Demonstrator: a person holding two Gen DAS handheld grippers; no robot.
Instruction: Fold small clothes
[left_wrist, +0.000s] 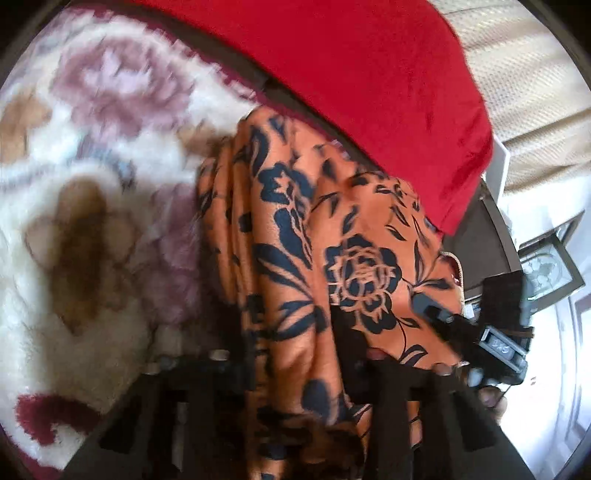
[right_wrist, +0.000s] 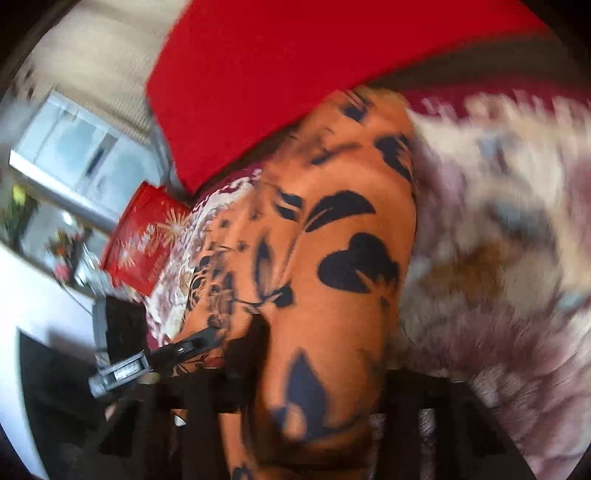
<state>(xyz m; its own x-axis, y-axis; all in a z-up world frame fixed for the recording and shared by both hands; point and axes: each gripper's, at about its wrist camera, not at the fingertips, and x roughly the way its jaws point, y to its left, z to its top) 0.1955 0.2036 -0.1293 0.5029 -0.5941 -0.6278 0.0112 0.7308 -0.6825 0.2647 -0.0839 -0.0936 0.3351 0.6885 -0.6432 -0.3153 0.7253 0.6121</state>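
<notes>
An orange garment (left_wrist: 325, 229) with a dark blue flower print hangs bunched above the plush blanket. In the left wrist view it runs down between the two dark fingers of my left gripper (left_wrist: 291, 332), which is shut on a gathered fold. My right gripper (left_wrist: 439, 314) shows at the right edge of the cloth, pinching its border, with a person's fingertips behind it. In the right wrist view the same garment (right_wrist: 343, 236) drapes over and between the fingers of my right gripper (right_wrist: 321, 354), shut on it. My left gripper (right_wrist: 195, 341) grips the cloth's left edge there.
A cream, mauve and brown flowered plush blanket (left_wrist: 92, 192) (right_wrist: 498, 229) covers the surface below. A red cushion (left_wrist: 369, 92) (right_wrist: 277, 74) lies just beyond the garment. A red box (right_wrist: 144, 240) sits near the bed's edge, with a window (right_wrist: 74, 147) and a framed picture (left_wrist: 550, 266) farther off.
</notes>
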